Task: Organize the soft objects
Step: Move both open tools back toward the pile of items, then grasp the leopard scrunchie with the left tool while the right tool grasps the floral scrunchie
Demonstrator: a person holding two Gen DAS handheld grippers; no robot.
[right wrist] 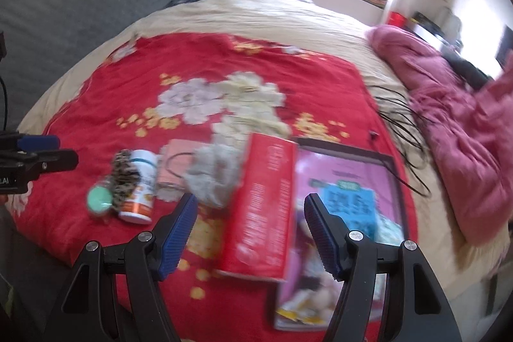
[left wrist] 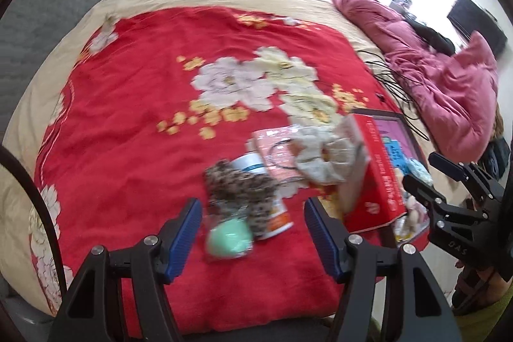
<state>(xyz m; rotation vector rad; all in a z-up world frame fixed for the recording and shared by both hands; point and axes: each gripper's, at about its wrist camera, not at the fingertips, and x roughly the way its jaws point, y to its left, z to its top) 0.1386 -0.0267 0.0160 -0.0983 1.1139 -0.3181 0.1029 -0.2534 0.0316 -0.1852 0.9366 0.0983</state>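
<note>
Blurrily, both grippers hover with fingers released and empty: left gripper over the leopard scrunchie and mint puff, right gripper above the red box; box print unreadable

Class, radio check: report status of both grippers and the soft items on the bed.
Left gripper open, empty. Right gripper open, empty. Leopard scrunchie, white scrunchie loose on red blanket. Bottle, red box crowd them.

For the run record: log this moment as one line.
left tongs: open, empty | right tongs: open, empty | leopard scrunchie, grey scrunchie: loose on red blanket | red box: open, tilted
</note>
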